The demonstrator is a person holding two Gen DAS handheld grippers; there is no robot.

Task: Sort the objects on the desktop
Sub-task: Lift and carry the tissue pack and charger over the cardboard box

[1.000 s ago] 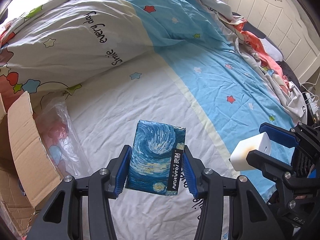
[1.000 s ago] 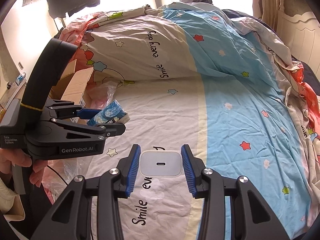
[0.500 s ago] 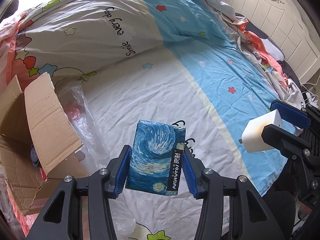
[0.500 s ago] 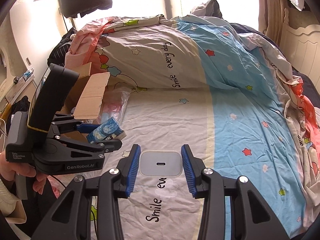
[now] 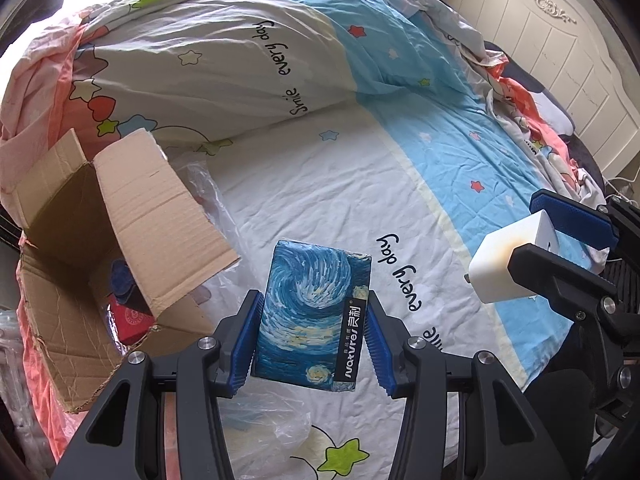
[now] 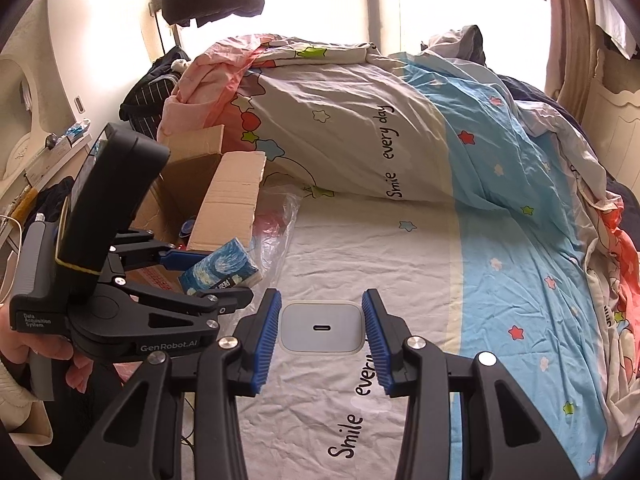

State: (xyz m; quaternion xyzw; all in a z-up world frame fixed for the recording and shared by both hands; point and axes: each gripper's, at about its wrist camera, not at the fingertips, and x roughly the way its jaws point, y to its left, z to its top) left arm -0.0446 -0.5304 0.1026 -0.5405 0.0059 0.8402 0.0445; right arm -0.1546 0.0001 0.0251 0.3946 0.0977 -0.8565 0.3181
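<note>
Tissue pack, one only, sat pinched in the left gripper, long axis running away along the fingers. The cardboard box gaped just left of it; the left gripper was nearer. Right of the box, the right gripper clamped one white charger.

Black claw frames, ribbed blue pads, silver screws, "GenRobot.AI" lettering.
</note>
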